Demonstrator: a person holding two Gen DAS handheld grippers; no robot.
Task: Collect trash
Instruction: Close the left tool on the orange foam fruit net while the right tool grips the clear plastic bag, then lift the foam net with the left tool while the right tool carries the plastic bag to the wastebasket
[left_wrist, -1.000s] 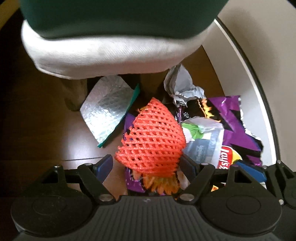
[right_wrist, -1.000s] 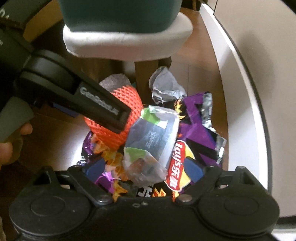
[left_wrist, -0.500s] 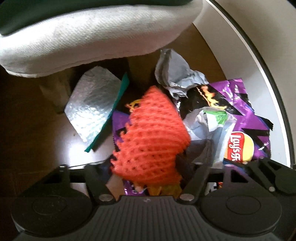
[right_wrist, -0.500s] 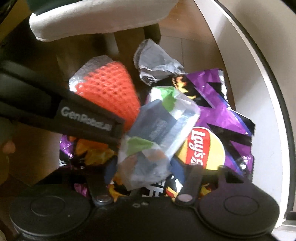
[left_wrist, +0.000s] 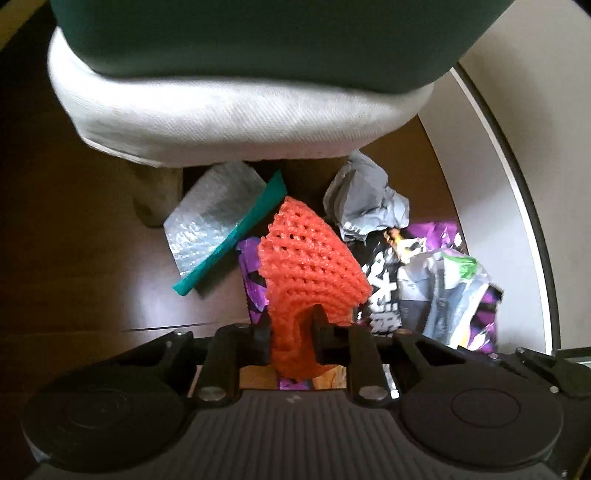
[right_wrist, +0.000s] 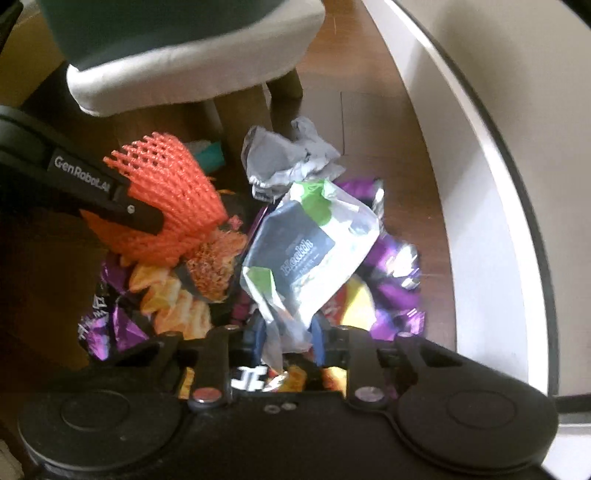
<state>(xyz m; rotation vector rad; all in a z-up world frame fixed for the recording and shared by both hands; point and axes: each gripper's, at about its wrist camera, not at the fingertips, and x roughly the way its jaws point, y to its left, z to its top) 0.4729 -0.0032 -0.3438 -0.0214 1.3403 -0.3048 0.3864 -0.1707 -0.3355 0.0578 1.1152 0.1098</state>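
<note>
Left wrist view: the left tool (left_wrist: 291, 332) has closed on the lower edge of the orange foam fruit net (left_wrist: 310, 269), its jaws drawn in tight on the mesh. The net stands up from the litter heap on the wooden floor (left_wrist: 92, 258), beside a silver bubble mailer (left_wrist: 214, 218) with a teal edge and a crumpled grey wrapper (left_wrist: 365, 206).

In the right wrist view, the right tool (right_wrist: 288, 341) pinches the bottom corner of a white and navy plastic pouch (right_wrist: 310, 254), which lies over the purple Lay's chip bag (right_wrist: 391, 295). The cushioned stool (right_wrist: 192, 74) stands just behind the heap.

The step in hand looks like the grasp itself, both pieces seized at once. The next move probably calls for lifting both clear without dragging the chip bag along, then carrying them to a bin, which is not in sight.

A second ago both tools stood wide open, straddling their pieces. Half a second ago they were blurred, mid-closing. Now both grips are made.
</note>
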